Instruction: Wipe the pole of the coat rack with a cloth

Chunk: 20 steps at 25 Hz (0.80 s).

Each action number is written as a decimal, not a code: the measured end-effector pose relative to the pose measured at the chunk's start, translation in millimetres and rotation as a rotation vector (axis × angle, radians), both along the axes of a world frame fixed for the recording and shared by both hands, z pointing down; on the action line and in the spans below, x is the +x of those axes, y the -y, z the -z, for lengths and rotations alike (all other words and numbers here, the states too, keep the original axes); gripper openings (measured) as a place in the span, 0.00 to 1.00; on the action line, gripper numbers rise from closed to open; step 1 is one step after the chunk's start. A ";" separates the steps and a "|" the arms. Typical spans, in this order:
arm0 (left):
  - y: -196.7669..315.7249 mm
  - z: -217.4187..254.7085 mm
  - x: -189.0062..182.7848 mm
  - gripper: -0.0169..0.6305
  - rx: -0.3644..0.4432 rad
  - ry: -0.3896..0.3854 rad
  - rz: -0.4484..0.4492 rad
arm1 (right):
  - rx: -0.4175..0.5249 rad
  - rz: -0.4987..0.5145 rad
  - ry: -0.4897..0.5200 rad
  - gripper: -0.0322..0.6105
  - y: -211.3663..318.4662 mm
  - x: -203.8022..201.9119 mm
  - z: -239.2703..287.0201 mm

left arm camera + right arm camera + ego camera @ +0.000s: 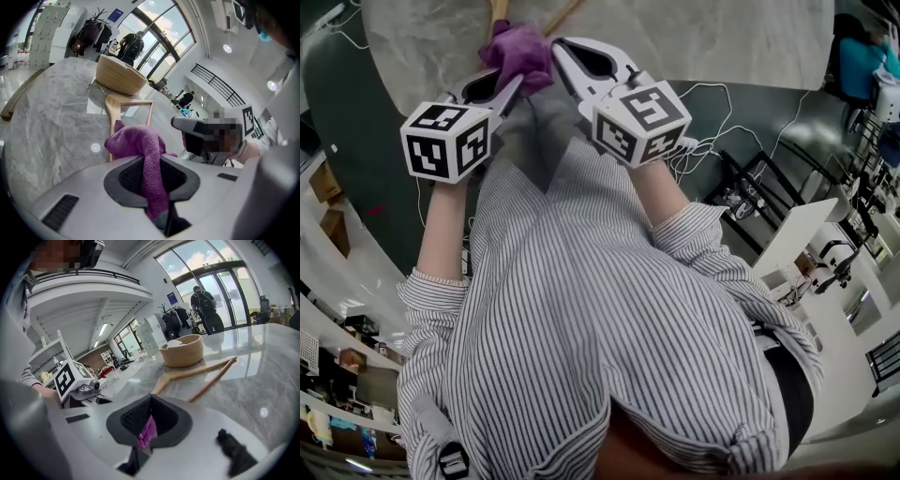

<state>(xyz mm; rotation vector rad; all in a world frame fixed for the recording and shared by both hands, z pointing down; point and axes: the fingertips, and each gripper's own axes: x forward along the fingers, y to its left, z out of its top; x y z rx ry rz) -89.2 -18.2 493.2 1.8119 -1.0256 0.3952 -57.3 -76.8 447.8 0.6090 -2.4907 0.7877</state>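
The left tool (151, 164) is pressed together on the purple cloth (136, 140), and most of the cloth bunches in front of its tips. The right tool (150, 413) is also pinching a small corner of the same cloth, so the cloth hangs between the two.

The coat rack lies on the marble worktop (262, 380), ahead of both tools. Its thin pole (211, 380) and the broad flat bar (187, 373) beside it begin just beyond the cloth. Their long axis runs away from the tools, toward the woven basket (182, 351).

The left tool, I think, is better placed, because the wood rises directly behind its cloth. I cannot tell whether the cloth touches the pole yet. The wipe should go forward, along the pole.
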 end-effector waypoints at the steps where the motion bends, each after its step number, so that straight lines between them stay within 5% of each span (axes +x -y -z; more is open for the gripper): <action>1: -2.6 -0.3 -1.3 0.15 -0.003 -0.005 0.005 | 0.000 0.003 0.001 0.07 -0.4 -1.4 0.1; 20: -29.9 7.3 -13.6 0.15 -0.018 -0.056 0.054 | 0.010 0.097 -0.013 0.07 -5.6 -22.7 3.5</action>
